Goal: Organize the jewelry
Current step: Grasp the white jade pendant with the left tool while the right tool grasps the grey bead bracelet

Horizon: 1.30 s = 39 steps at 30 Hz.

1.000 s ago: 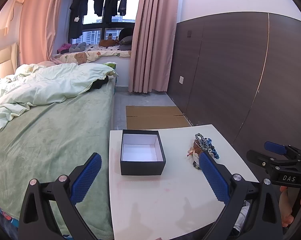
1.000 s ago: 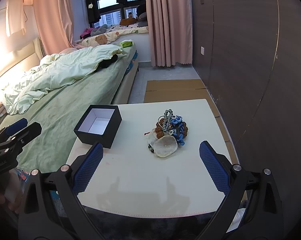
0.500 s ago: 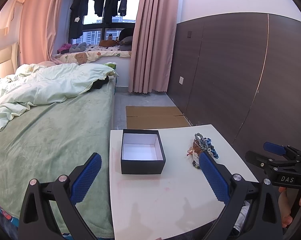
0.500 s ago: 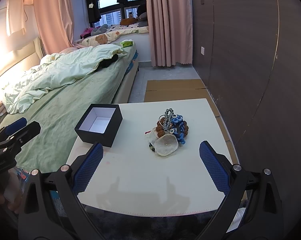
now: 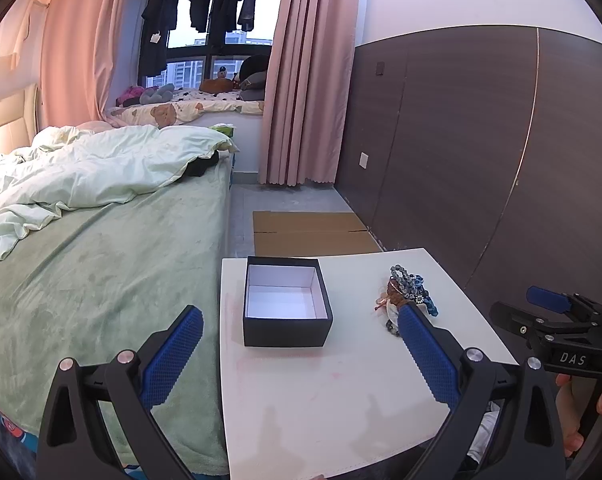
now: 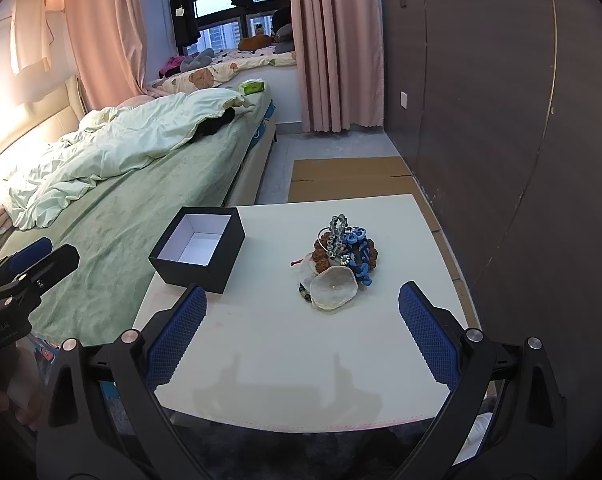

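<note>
Little had shifted since earlier — both the left claw (image 5: 299,354) and right claw (image 6: 303,324) hung wide open, empty, short of the counter's (image 6: 285,356) near edge; jewelry pile (image 6: 339,262) mid-counter, open box (image 6: 199,250) toward its left edge — ready to receive.

In the left wrist view the left gripper's blue pad (image 5: 425,354) covers the near side of the jewelry pile (image 5: 407,288). The pieces tangle together, too small to tell apart. The tabletop's (image 5: 321,408) near edge is cut off.
</note>
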{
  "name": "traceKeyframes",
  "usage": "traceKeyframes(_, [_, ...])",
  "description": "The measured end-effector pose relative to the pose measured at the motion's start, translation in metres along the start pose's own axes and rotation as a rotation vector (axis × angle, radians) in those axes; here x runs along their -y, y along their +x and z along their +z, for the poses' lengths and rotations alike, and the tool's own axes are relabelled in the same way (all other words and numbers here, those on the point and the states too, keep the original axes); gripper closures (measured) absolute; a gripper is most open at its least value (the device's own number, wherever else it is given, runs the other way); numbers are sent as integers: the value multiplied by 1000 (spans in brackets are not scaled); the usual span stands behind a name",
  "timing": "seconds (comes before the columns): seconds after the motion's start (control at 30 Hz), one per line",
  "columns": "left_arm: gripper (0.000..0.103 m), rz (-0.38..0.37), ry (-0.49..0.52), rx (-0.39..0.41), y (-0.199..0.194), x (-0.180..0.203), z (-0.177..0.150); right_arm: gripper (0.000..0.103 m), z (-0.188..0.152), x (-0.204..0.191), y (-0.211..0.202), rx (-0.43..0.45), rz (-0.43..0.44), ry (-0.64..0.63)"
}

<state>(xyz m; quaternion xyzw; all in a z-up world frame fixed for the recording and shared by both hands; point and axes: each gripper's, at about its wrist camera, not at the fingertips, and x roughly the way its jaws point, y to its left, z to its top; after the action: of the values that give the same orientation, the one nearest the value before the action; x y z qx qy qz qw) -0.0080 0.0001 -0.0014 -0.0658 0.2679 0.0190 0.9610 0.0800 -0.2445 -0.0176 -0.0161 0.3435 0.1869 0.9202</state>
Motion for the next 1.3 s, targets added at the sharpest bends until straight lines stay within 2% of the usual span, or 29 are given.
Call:
traceKeyframes(0.3, [8,-33,-13,-13,16,9,3,7,4,19,10,-49,21,98])
traceKeyframes(0.47, [8,-64,-17,-18,29,16,5,7,8,39,18,-65,1,162])
traceKeyframes(0.6, [9,-105,-11,-30,43,24,7,7,11,57,28,-83,42,244])
traceKeyframes(0.67, [14,-129,-5,-41,50,29,6,7,11,62,32,-81,62,268])
traceKeyframes(0.8, [26,-159,10,-81,68,36,4,28,13,70,55,-131,76,304])
traceKeyframes(0.97, [36,-200,-19,-124,89,40,4,34,15,78,75,-179,122,376])
traceKeyframes(1.2, [48,-235,-28,-173,122,53,2,51,18,91,105,-227,151,470])
traceKeyframes(1.3, [55,-260,-42,-216,140,58,-2,54,20,95,117,-241,158,493])
